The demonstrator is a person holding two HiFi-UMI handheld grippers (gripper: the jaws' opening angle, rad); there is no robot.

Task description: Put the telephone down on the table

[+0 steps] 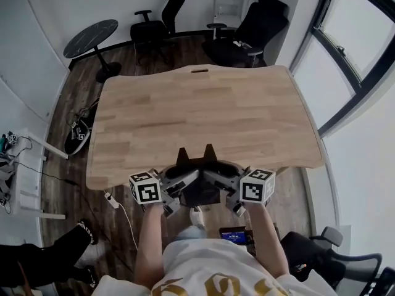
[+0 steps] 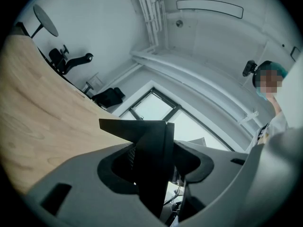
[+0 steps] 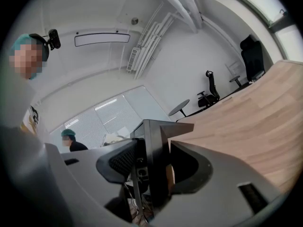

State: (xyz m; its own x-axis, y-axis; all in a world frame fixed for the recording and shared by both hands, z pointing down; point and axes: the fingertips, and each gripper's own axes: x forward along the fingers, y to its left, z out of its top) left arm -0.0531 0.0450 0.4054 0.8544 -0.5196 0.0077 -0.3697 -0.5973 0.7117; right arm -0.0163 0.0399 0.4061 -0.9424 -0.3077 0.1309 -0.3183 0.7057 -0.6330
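The left hand-held gripper and the right hand-held gripper sit close in front of the person's body. Each is clamped from its own side on the black, angular, hard-shelled telephone. In each gripper view the grey jaws press against a dark flat wall of it, with no gap showing. The telephone hangs between the two at the near edge of the pale, wood-grained tabletop. Two pointed parts of it stand up over the rim. Whether its underside touches the wood cannot be told.

The step in hand looks like the carry in over the edge. To do it well, both grippers should travel together so the telephone does not twist between them. It should go well inside the rim, be lowered level until its base rests flat, and only then should both pairs of jaws part.

The wood ahead is bare and broad, so any spot past the edge would serve. Beyond it lies a dark plank floor. On the floor stand a round dark side table and black office chairs by the white far wall. A tall dark-framed window is to the right.
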